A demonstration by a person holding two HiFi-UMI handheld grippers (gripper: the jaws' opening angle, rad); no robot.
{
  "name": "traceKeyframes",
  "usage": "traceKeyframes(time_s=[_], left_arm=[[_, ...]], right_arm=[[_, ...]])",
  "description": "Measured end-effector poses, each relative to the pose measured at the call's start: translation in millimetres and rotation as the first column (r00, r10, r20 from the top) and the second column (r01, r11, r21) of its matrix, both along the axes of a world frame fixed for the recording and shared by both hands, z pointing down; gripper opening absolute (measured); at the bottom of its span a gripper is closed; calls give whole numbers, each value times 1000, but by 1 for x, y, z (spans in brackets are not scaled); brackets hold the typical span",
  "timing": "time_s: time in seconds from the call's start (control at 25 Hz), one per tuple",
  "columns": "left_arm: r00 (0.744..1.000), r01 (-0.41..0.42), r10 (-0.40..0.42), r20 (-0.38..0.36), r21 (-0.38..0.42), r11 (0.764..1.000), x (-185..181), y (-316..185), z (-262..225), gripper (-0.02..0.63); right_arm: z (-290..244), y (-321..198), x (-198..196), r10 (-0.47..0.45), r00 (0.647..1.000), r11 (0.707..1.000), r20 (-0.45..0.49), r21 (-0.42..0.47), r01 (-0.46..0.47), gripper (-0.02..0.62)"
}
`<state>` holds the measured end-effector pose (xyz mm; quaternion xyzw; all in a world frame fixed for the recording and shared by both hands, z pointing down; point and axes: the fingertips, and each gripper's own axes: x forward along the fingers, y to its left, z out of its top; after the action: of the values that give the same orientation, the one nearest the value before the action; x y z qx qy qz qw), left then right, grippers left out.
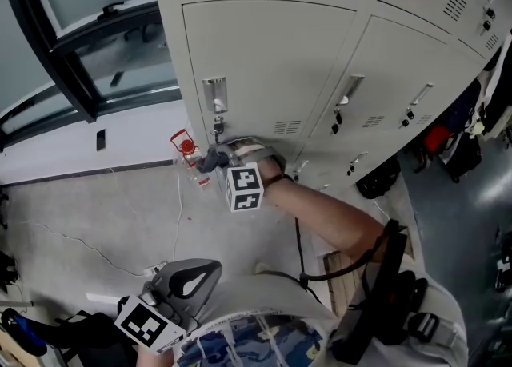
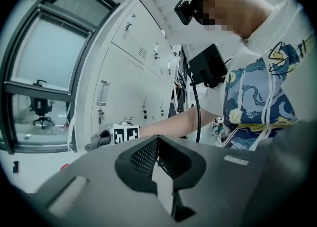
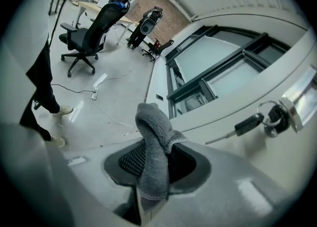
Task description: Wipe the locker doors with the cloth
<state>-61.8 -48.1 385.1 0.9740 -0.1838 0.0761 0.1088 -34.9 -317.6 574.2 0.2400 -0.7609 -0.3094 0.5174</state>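
The pale locker door has a metal handle with a key hanging in the lock below it. My right gripper is shut on a grey cloth and holds it against the door's lower left corner, just under the key. In the right gripper view the cloth sticks up out of the right gripper, with the key to its right. My left gripper hangs low near the person's body, away from the lockers. The left gripper is shut and holds nothing.
More locker doors run to the right, with dark bags hanging beside them. A red item and a cable lie on the floor by the locker's base. A dark-framed window is at left. An office chair stands further off.
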Motion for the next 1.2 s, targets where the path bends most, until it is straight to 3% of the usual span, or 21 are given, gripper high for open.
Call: traceKeyframes(time_s=[0.28,0.4,0.56,0.68,0.84,1.0,1.2], left_arm=[[1000,13,-13,10,-1,1000,5,-4,-1,2],[999,52,-52,11,-12,999,6,-8,0,2],[991,134,-133,16,-37,990,7,-13,9,2],[979,205,-204,20,-80,976,12,-11,25,2],[967,253,-250,41,-101,962,29,-11,35,2],[963,264,-257,78,-111,958,51,-10,41,2],[962,257,-243,126,-107,961,67,-6,45,2]], right_arm=[[12,2,-5,22,997,988,74,-152,-10,114],[12,12,-3,15,995,981,100,-195,5,114],[-2,45,9,53,975,969,217,-248,3,115],[-11,91,21,90,938,952,336,-306,18,115],[-19,138,37,171,863,917,476,-397,37,115],[-25,169,52,221,801,894,557,-444,62,115],[-38,202,59,205,767,894,608,-435,106,115]])
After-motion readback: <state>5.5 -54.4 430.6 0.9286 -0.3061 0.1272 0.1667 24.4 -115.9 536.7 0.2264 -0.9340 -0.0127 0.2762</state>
